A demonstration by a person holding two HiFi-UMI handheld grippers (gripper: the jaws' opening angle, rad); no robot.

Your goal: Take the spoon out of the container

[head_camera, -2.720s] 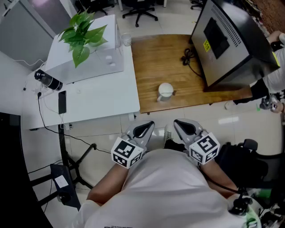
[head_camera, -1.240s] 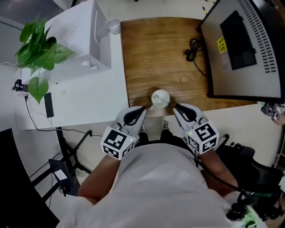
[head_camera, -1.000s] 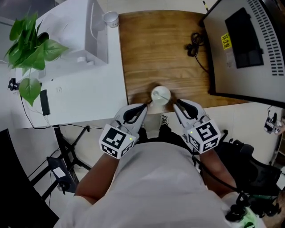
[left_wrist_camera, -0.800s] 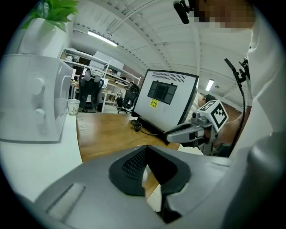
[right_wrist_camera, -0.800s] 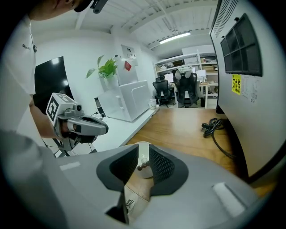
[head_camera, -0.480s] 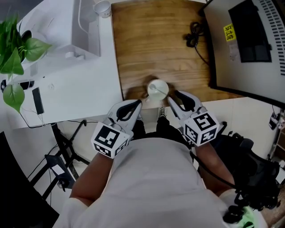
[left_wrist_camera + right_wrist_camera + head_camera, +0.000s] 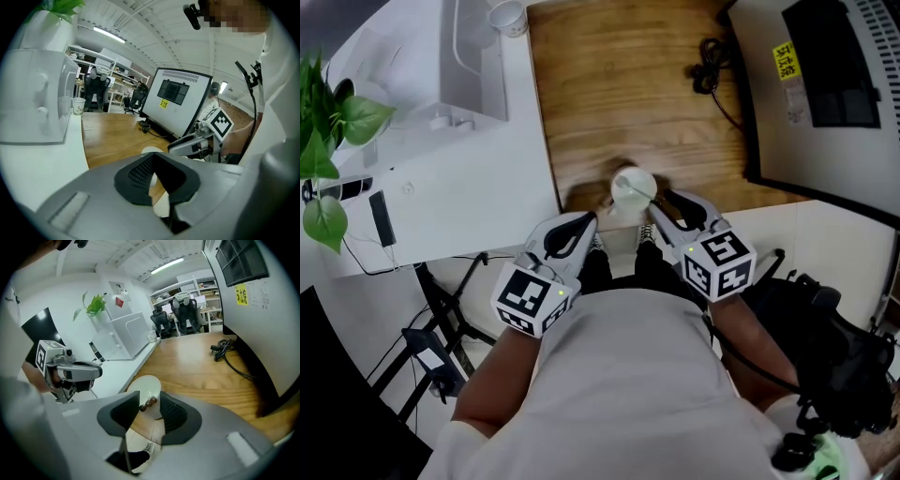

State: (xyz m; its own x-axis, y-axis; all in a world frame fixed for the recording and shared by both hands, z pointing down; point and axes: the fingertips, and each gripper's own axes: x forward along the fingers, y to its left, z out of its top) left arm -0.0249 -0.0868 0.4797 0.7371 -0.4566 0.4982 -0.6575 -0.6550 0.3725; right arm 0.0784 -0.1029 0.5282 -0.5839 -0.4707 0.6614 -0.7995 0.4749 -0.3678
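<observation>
Lower than a second ago, the right gripper sits at the white container on the wooden surface's near edge, its jaws just opening wide. The spoon, not yet out of the container, pokes its brown beaded handle up between them, unpressed. Just beside the container, the left gripper hovers with jaws parted, holding nothing.

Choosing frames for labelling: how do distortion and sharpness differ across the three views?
Head view: little distortion, even light, cup washed-out white. Left gripper view: strong fisheye, dark corners, mosaic patch at top. Right gripper view: same fisheye; spoon handle fairly sharp.
</observation>
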